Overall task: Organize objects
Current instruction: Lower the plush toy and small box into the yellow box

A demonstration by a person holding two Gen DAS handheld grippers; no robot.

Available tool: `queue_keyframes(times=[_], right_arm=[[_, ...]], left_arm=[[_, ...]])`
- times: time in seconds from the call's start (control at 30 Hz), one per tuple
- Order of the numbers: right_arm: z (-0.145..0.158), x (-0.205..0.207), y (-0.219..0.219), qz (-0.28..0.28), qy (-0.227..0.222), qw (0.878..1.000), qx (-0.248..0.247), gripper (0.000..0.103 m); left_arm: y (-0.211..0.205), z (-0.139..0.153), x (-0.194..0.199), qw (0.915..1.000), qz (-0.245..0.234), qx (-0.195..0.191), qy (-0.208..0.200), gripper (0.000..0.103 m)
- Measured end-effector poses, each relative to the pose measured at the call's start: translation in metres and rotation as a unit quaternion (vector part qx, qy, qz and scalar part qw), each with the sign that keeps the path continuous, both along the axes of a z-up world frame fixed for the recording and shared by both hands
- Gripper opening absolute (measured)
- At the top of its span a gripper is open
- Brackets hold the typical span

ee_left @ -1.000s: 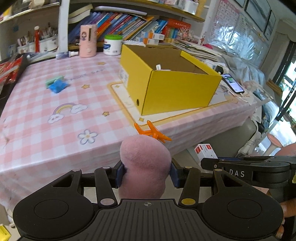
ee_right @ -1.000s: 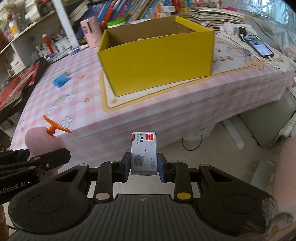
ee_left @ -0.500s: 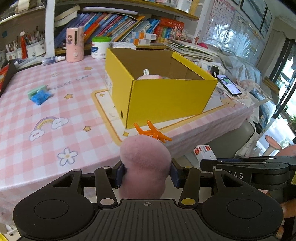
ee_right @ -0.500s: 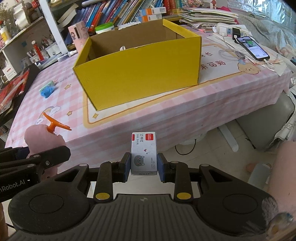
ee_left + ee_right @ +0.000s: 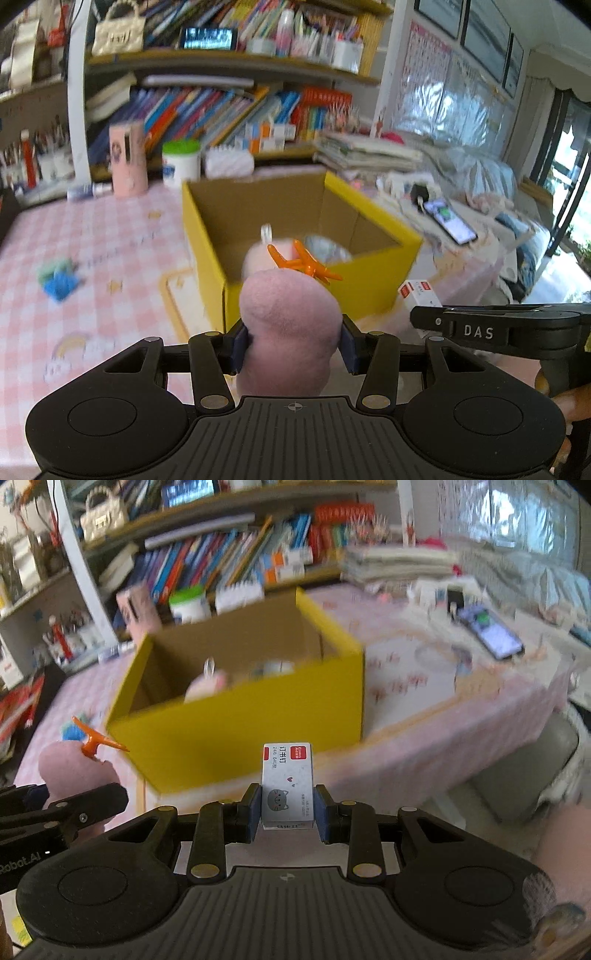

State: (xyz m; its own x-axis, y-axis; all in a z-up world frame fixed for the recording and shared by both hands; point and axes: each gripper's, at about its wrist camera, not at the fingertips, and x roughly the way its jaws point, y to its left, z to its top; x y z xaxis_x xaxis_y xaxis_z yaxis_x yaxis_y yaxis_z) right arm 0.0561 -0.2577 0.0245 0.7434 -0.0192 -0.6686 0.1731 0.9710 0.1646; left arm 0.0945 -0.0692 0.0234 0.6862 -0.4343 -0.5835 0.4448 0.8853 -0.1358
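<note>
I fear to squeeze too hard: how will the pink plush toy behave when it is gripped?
The pink plush toy looks soft: it bulges above the left gripper pads, so it probably squashes, not cracks. Its fuzzy surface likely resists slipping.

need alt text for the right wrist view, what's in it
The right gripper clamps a small white box with a cat drawing, held before an open yellow cardboard box on a pink checked table. Cluttered bookshelves stand behind.
</note>
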Motion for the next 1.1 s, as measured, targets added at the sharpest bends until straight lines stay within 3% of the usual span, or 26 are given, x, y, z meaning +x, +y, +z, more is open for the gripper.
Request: queue_keyframes(times=[0.17,0.5,1.1], right_arm=[[0.02,0.025,-0.019,0.015,-0.035,0.999,-0.015,0.028],[0.033,0.086,-0.042,0.075,-0.059,0.995,-0.027,0.028],[0.002,0.171,-0.028,0.182,-0.01,0.982,-0.042,0.028]], left_arm=[[-0.02,0.012,0.022,0.9995,0.012,0.002,-0.028,0.047],[-0.052,0.011,0.071,0.9975,0.053,0.029,-0.035,0.047],[-0.076,-0.028,0.121,0.9931,0.079,0.084,0.019,0.047]])
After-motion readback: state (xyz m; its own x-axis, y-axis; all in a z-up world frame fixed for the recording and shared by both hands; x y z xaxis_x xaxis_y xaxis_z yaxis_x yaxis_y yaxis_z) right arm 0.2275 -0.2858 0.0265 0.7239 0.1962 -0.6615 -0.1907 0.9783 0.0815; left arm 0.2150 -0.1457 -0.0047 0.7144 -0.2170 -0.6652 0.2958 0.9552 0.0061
